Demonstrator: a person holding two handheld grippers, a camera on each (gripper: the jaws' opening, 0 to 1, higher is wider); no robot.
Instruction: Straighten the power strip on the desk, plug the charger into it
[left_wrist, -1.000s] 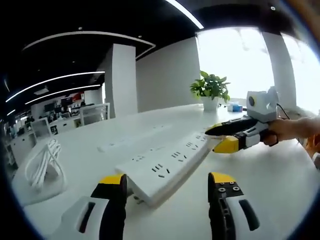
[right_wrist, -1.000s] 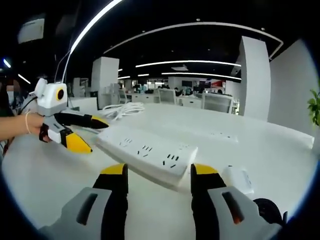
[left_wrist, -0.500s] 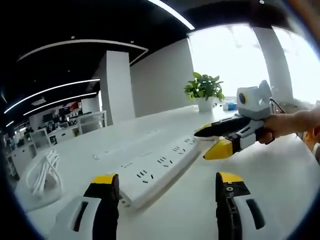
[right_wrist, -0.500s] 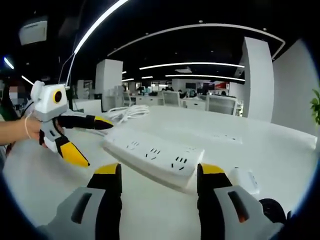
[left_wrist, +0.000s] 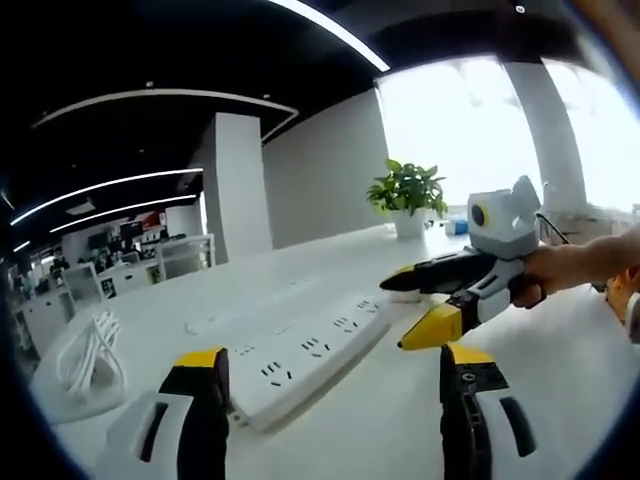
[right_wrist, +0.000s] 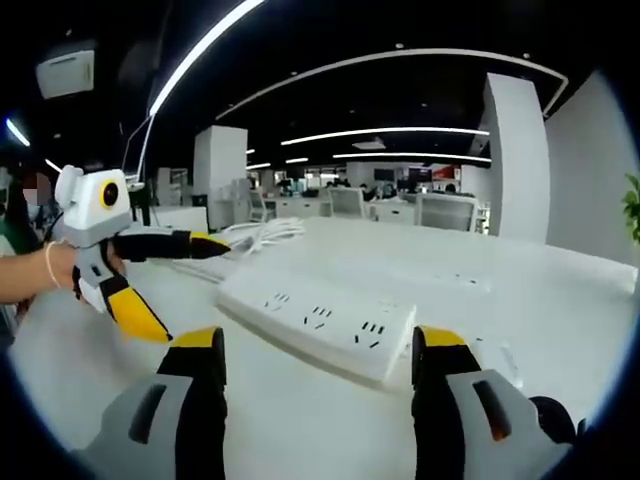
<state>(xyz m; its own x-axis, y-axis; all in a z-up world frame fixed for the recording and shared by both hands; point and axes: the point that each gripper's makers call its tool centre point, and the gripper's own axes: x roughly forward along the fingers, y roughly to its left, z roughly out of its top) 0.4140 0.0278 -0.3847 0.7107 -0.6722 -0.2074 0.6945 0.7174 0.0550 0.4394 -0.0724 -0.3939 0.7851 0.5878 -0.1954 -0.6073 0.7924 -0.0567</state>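
Observation:
A long white power strip lies flat on the white desk, running away from my left gripper, which is open just short of its near end. My right gripper comes in from the right by the strip's far end, jaws apart, held by a hand. In the right gripper view the strip lies just ahead of my open right gripper. The left gripper is at the left, open. A white charger lies on the desk beside the right jaw.
A coiled white cable lies on the desk to the left, seen far off as the cable in the right gripper view. A potted plant stands at the far end. A flat socket row lies beyond the strip.
Both grippers have drawn back a little from the strip's ends, so its ends now lie ahead of the jaws rather than between them. Both stay open.

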